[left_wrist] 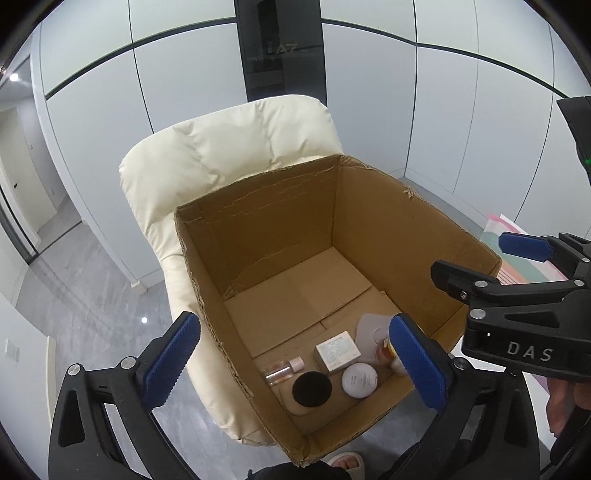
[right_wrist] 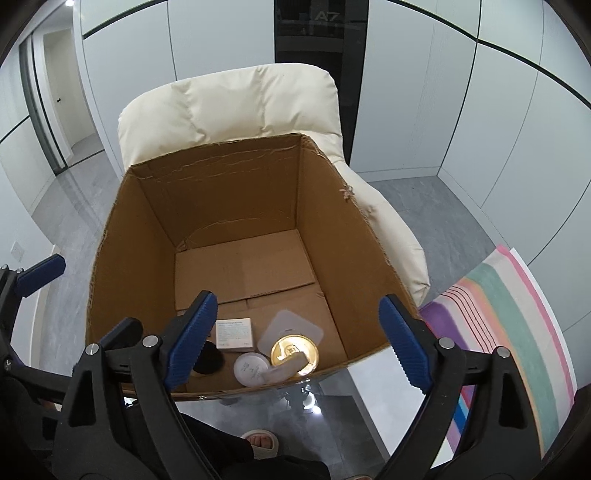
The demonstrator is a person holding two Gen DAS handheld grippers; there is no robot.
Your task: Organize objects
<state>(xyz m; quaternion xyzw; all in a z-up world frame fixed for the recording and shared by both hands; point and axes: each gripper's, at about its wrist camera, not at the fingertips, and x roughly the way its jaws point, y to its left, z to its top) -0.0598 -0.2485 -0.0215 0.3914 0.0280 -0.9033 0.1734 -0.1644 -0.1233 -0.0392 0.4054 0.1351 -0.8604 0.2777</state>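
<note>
Left gripper point(left_wrist: 295, 363) and right gripper point(right_wrist: 301, 338) both spread wide, empty, above cardboard box point(left_wrist: 373, 218); cream chair point(left_wrist: 221, 155) behind, striped rug point(right_wrist: 517, 332) beside

I read "DAS" on the right gripper point(left_wrist: 491, 254) body, "A7" on the dark wall panel point(right_wrist: 321, 33), box label print illegible

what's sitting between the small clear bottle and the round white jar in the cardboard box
The black round lid lies between the small clear bottle and the round white jar on the cardboard box floor, seen in the left wrist view.
</note>
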